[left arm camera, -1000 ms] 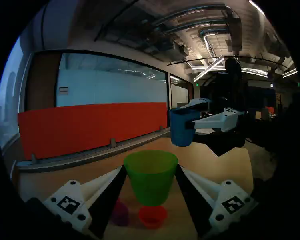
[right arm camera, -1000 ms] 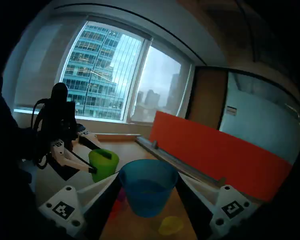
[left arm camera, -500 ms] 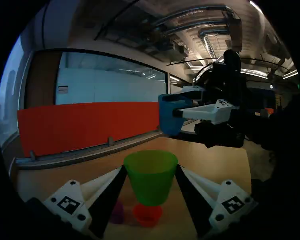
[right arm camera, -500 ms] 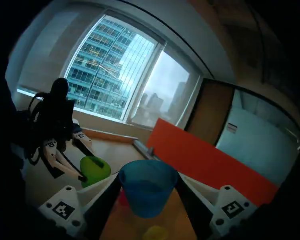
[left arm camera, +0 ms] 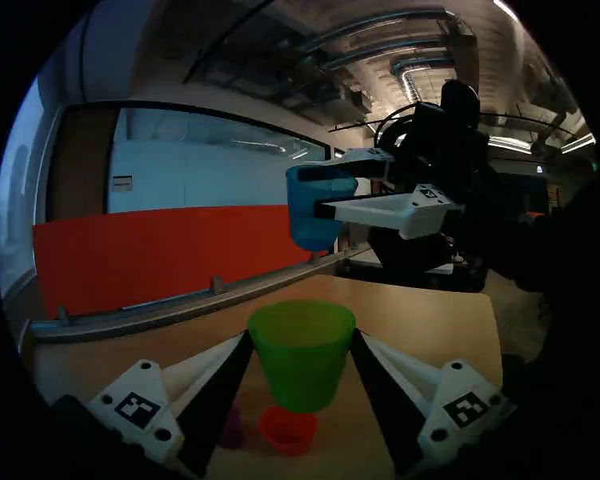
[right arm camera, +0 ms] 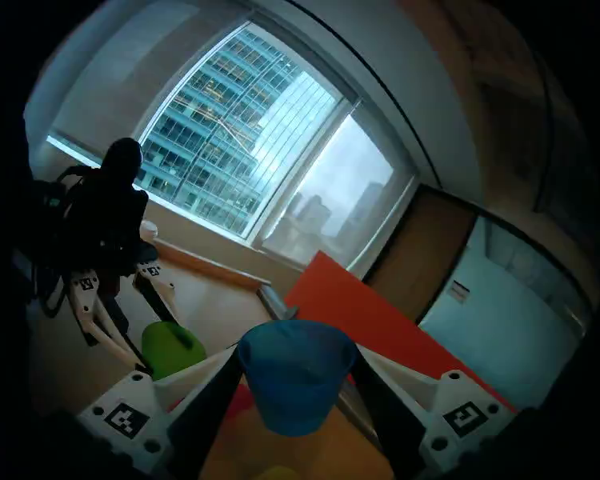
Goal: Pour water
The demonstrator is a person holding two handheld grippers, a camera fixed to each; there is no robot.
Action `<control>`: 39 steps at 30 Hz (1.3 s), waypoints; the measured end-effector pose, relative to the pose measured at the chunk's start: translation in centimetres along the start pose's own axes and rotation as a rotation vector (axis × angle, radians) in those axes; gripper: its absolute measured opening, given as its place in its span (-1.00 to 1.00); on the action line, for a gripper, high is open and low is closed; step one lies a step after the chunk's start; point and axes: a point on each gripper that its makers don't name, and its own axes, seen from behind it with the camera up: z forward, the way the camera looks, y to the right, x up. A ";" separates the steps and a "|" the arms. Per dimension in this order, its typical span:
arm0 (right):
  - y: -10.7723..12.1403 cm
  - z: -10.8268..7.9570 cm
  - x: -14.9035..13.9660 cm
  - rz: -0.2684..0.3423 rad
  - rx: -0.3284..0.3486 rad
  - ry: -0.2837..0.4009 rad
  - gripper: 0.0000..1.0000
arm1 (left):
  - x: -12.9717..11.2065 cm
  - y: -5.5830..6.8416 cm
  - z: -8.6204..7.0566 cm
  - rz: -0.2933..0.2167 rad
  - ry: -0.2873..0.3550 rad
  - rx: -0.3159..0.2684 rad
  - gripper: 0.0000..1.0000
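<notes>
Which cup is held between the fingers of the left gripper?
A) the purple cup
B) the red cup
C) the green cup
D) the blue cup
C: its own view shows the green cup clamped by the left gripper; the right gripper holds the blue cup.

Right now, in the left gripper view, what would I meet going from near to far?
Nearest first: green cup → blue cup → orange wall.
</notes>
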 end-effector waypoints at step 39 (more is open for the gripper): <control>2.6 3.7 2.3 -0.502 -0.034 -0.022 0.85 | 0.9 0.9 1.3 0.025 0.003 -0.039 0.74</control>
